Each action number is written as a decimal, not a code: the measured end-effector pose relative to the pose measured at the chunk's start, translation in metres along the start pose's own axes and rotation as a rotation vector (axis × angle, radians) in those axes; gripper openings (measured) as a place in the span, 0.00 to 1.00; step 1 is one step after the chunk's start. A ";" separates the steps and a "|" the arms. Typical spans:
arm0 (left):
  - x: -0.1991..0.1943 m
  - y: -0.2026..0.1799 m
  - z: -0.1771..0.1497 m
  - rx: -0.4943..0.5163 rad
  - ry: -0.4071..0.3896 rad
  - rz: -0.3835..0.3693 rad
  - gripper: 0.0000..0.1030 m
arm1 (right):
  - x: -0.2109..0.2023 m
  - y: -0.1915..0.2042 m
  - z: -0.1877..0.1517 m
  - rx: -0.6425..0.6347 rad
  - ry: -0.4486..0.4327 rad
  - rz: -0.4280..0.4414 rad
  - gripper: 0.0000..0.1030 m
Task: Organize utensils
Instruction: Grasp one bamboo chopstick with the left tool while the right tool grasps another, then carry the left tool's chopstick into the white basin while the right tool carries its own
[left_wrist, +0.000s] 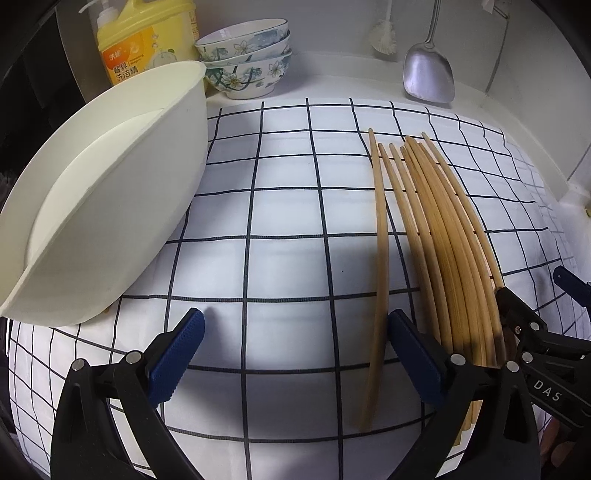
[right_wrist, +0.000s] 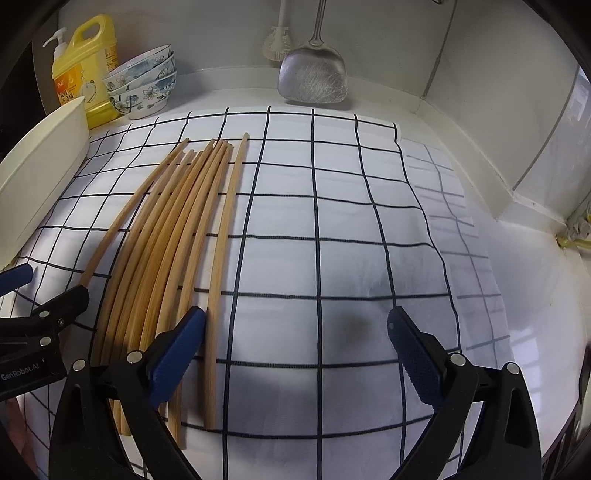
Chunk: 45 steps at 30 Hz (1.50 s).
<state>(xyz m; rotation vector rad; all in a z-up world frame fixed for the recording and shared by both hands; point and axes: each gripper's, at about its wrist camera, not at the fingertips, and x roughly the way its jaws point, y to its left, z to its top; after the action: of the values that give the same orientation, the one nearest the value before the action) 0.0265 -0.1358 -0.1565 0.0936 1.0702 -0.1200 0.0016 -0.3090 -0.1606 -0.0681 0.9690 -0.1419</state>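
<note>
Hovering with fingers spread wide, the left gripper (left_wrist: 295, 325) and right gripper (right_wrist: 295, 325) flank the chopsticks (right_wrist: 177, 236) on the checked cloth (right_wrist: 332, 221).

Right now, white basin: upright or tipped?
Tipped. The white basin leans on its side on the checked cloth, opening facing sideways; no contents visible.

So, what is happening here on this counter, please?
A person holds two grippers over a checked cloth where a bundle of wooden chopsticks lies. Both the left gripper and the right gripper are open and hold nothing. They stand on either side of the near ends of the chopsticks, as if to gather them. A white tub waits on the left; stacked bowls, a dish soap bottle and a metal spatula stand behind.
</note>
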 end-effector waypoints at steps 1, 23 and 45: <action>0.000 -0.001 0.001 0.001 -0.002 -0.001 0.91 | 0.000 0.001 0.000 -0.008 -0.006 -0.003 0.91; -0.012 -0.020 -0.002 0.083 -0.047 -0.119 0.07 | -0.011 0.025 -0.005 -0.075 -0.038 0.168 0.06; -0.112 0.015 0.021 0.021 -0.079 -0.217 0.07 | -0.084 0.025 0.027 0.034 -0.043 0.271 0.06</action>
<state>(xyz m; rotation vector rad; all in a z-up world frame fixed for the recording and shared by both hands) -0.0061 -0.1184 -0.0481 -0.0086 0.9980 -0.3285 -0.0207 -0.2715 -0.0804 0.0912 0.9231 0.0916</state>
